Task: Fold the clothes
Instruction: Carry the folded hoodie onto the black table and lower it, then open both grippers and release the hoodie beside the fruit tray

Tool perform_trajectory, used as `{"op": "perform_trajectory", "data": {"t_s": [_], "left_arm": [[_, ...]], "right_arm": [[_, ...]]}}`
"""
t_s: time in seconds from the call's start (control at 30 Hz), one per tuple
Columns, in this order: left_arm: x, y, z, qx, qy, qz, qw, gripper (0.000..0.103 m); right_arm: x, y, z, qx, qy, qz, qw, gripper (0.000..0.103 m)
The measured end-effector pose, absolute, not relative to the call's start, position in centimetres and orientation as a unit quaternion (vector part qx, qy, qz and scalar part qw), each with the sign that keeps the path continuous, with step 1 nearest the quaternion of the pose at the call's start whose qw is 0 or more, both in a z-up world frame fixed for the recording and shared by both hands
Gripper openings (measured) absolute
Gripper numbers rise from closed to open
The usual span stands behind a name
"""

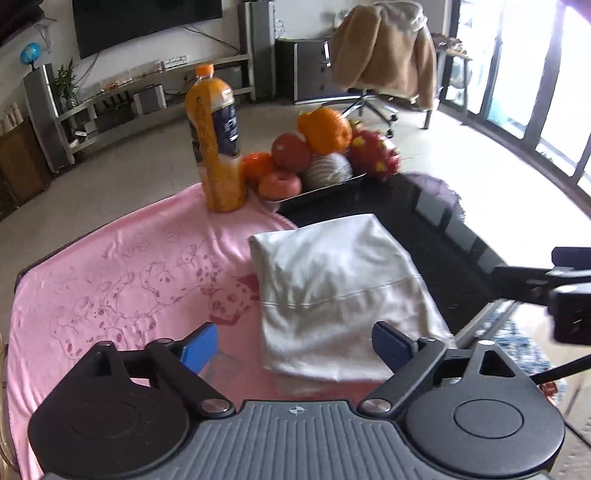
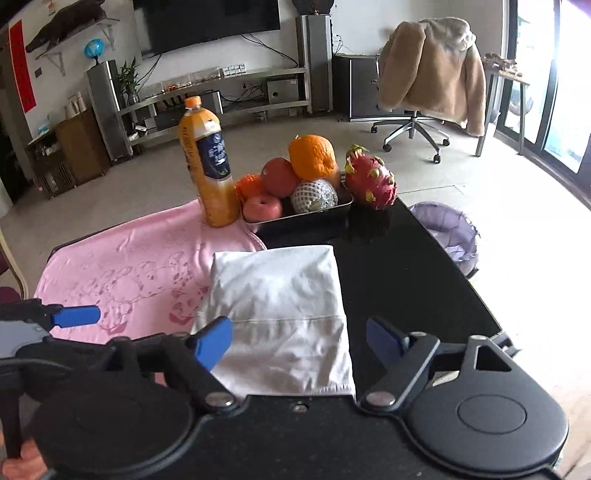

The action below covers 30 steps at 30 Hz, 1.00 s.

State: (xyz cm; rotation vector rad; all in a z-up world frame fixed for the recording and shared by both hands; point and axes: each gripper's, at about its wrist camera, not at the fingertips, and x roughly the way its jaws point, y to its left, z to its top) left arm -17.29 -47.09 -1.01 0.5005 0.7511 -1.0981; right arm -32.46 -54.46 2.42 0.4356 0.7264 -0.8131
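So the white garment [image 2: 280,314] sits folded into a neat rectangle on the black worktop [image 2: 406,280], just in front of the fruit tray [image 2: 303,218], overlapping the pink cloth [image 1: 110,266]. Both my left gripper [image 1: 295,349] and right gripper [image 2: 299,341] hang above it, fingers spread wide, holding nothing. Looks like this fold's done; next I'd probably grab the pink one.

A home living room. A big TV [image 2: 207,22] hangs on the wall, with a low stand [image 2: 229,92] under it and tall speakers [image 2: 316,62] either side. Right of the TV, a coat [image 2: 432,66] drapes an office chair [image 2: 413,136]; further right are glass doors [image 2: 554,81]. In front of the TV, fruit [image 2: 306,177] sits on a table [image 2: 406,277].
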Motion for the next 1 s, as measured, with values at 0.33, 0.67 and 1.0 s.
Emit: {"op": "perform_trajectory", "data": {"t_s": [0.33,0.67,1.0], "left_arm": [[-19.6,-41.9,1.8,0.232,0.355,-0.514,0.745,0.1],[-20.5,-39.4,2.3,0.215,0.371,-0.527,0.734,0.101],[-20.7,-39.0,2.4,0.214,0.367,-0.529,0.734,0.102]], "right_arm": [[-33.9,-49.4,4.9,0.214,0.364,-0.403,0.812,0.103],[-34.6,-45.8,6.7,0.191,0.359,-0.414,0.814,0.103],[-34.7,-45.2,6.5,0.199,0.354,-0.414,0.815,0.103]]}}
